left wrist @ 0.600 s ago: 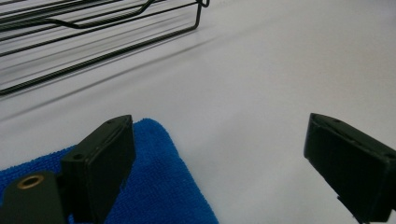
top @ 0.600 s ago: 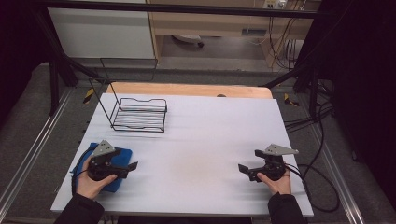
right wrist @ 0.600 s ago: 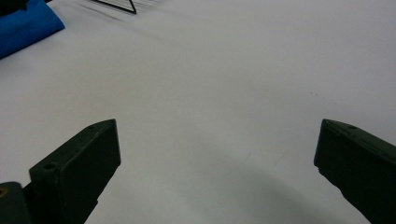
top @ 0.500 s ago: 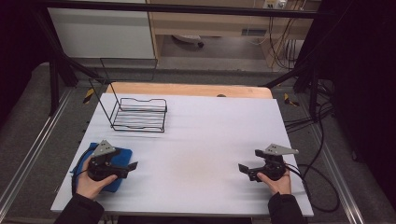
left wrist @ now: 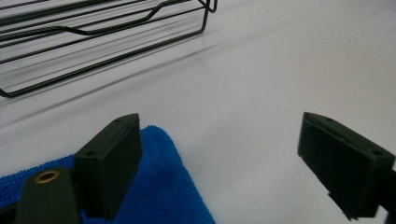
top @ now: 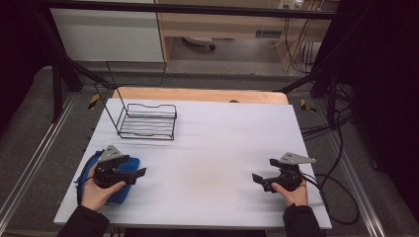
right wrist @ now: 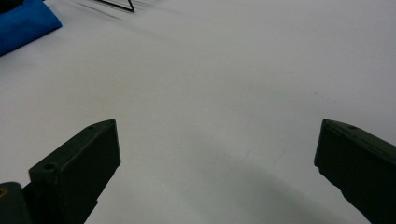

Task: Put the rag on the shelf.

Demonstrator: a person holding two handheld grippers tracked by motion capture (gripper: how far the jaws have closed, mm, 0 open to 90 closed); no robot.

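Cloth (top: 122,178) (blue, nubby weave) lies flat under gaping left gripper (top: 141,173)

The cloth (top: 121,183) lies at the table's (top: 212,148) near left corner, under the left gripper (top: 132,176), whose 2 jaws stand apart above the cloth's right edge, perhaps just clear of it. The wire rack (top: 147,121) sits behind them, toward the far left. The right gripper (top: 260,181) rests well apart, near right.
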